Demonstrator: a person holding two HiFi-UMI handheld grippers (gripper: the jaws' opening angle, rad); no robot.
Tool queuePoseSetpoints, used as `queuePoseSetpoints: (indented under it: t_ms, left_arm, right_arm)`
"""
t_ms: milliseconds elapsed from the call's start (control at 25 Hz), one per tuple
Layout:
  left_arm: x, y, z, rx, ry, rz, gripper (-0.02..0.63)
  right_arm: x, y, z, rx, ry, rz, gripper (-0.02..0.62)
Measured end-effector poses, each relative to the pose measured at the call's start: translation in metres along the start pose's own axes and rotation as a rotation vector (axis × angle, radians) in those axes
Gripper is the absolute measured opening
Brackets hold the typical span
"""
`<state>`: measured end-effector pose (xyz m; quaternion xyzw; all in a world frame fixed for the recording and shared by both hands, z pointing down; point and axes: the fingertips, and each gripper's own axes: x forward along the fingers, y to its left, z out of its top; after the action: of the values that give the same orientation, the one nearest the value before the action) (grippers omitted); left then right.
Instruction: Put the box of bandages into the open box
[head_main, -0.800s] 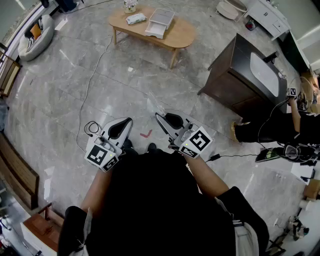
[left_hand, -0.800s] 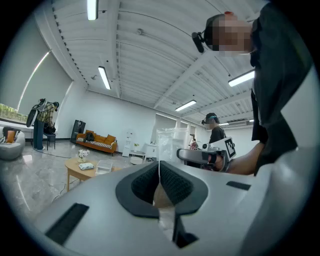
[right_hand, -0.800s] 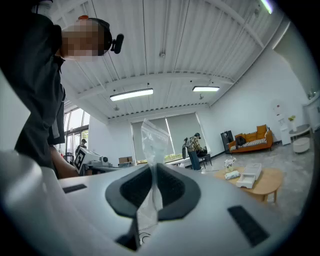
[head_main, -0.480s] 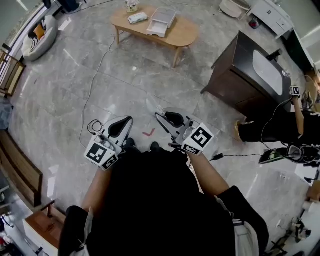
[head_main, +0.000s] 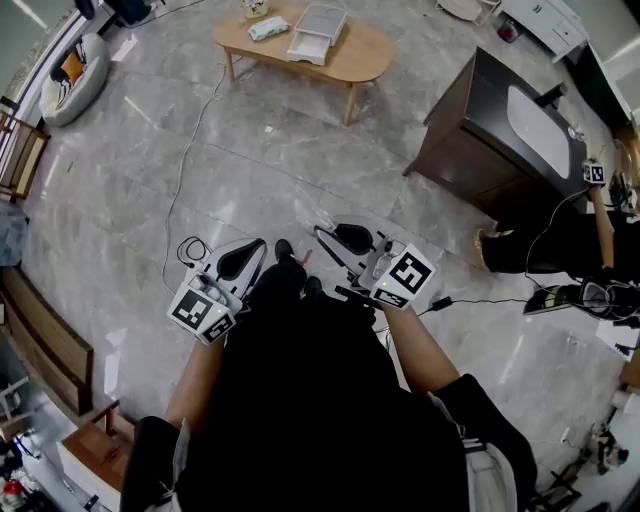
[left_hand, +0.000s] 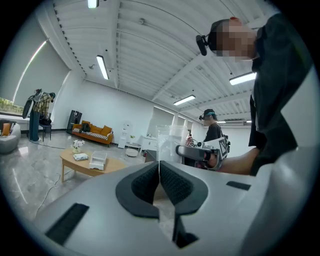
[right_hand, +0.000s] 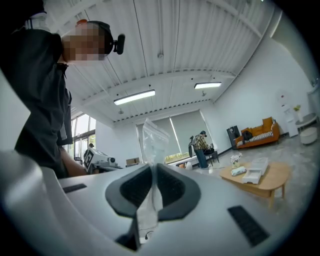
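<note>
The right tongs (right_hand: 152, 172) are clamped on a clear plastic bag (right_hand: 152, 140). The right gripper view shows this plainly, while the head view catches the bag only as a faint glint. The left tongs (left_hand: 159, 170) are pressed together, with nothing surely between them. The box of bandages (head_main: 268, 28) lies on the far counter (head_main: 365, 55), just left of the open box (head_main: 318, 20) and well apart from both tongs.

Left tool (head_main: 255, 248), right tool (head_main: 322, 234) — table (head_main: 368, 56) beyond.
</note>
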<state>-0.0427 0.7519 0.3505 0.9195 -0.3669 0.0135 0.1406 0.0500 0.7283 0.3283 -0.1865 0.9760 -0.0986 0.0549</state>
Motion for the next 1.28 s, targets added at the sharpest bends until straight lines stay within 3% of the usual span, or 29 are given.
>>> queuePoseSetpoints:
  t_ms: [200, 480, 680, 880, 1280]
  left_arm:
    - [0.023, 0.011, -0.009, -0.026, 0.006, -0.044, 0.018]
    - [0.09, 0.034, 0.0, -0.062, 0.008, -0.126, 0.017]
    - [0.126, 0.086, 0.02, -0.06, -0.018, -0.117, 0.018]
    - [0.169, 0.133, 0.044, -0.038, -0.021, -0.13, 0.018]
    - [0.205, 0.219, 0.086, -0.017, -0.051, -0.171, 0.018]
  right_arm:
    - [0.003, -0.02, -0.01, -0.005, 0.03, -0.046, 0.032]
    - [-0.008, -0.081, -0.004, 0.027, 0.061, -0.123, 0.032]
    - [0.021, -0.137, 0.004, 0.007, 0.101, -0.157, 0.032]
    - [0.063, -0.185, 0.025, -0.079, 0.169, -0.133, 0.032]
    - [0.117, -0.256, 0.045, -0.053, 0.159, -0.184, 0.032]
